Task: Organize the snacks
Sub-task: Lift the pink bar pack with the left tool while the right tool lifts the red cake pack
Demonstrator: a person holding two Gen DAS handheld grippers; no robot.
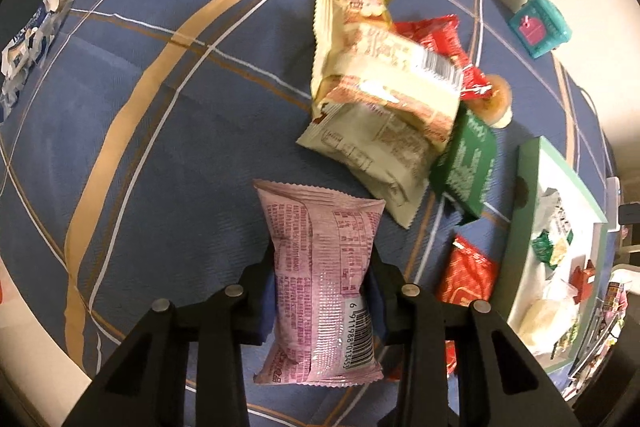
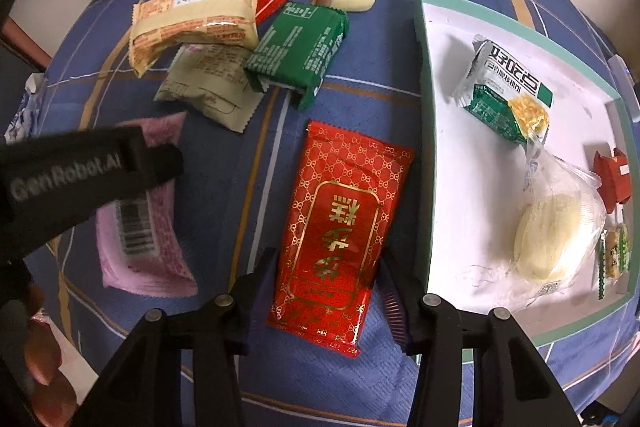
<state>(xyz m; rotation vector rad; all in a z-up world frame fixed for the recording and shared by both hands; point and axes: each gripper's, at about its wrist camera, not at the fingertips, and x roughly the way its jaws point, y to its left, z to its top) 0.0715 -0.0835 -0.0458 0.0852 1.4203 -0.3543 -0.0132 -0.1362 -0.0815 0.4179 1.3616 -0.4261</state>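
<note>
Clamping a pink snack packet (image 1: 320,279), the left gripper (image 1: 322,291) is closed on its middle and pointed steeply down over the blue checked tablecloth (image 1: 160,127). The right gripper (image 2: 326,291) is aimed straight down, its jaws set around a red gold-patterned packet (image 2: 340,227); whether the pads press on it cannot be told. Just beside it, four snacks are already laid in the white tray (image 2: 444,107). A heap of cream, green and red packets (image 2: 224,39) is left on the cloth, so roughly half seems sorted.
</note>
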